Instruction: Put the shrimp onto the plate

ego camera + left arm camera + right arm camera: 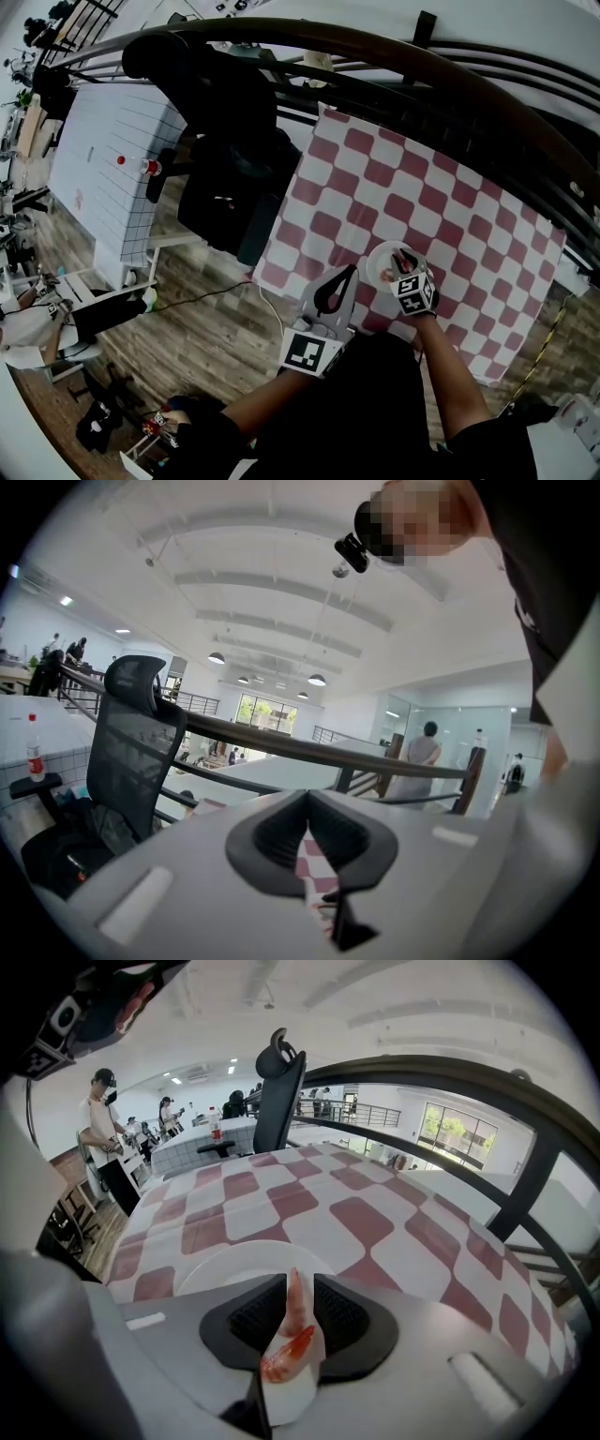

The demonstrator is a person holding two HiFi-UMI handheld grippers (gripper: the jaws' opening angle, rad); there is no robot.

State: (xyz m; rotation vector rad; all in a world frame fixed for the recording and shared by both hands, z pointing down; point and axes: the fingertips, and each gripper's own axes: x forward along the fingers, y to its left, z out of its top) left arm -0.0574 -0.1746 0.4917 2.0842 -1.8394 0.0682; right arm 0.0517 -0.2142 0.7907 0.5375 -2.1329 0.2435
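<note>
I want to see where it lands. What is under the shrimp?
A white plate lies under the shrimp, which the right gripper holds between its jaws. The plate sits on a red-and-white checked cloth. The gripper's body covers the plate's near part.

Right claw [298, 1283]: grey body, black pads [255, 1321]. Between pads, shrimp [289, 1330]: pale pink, orange-red tail. Beyond claw, plate [220, 1265]: plain white. Worktop [375, 1222]: dull red and white checks. Marker cube [413, 292]: black-white squares.
</note>
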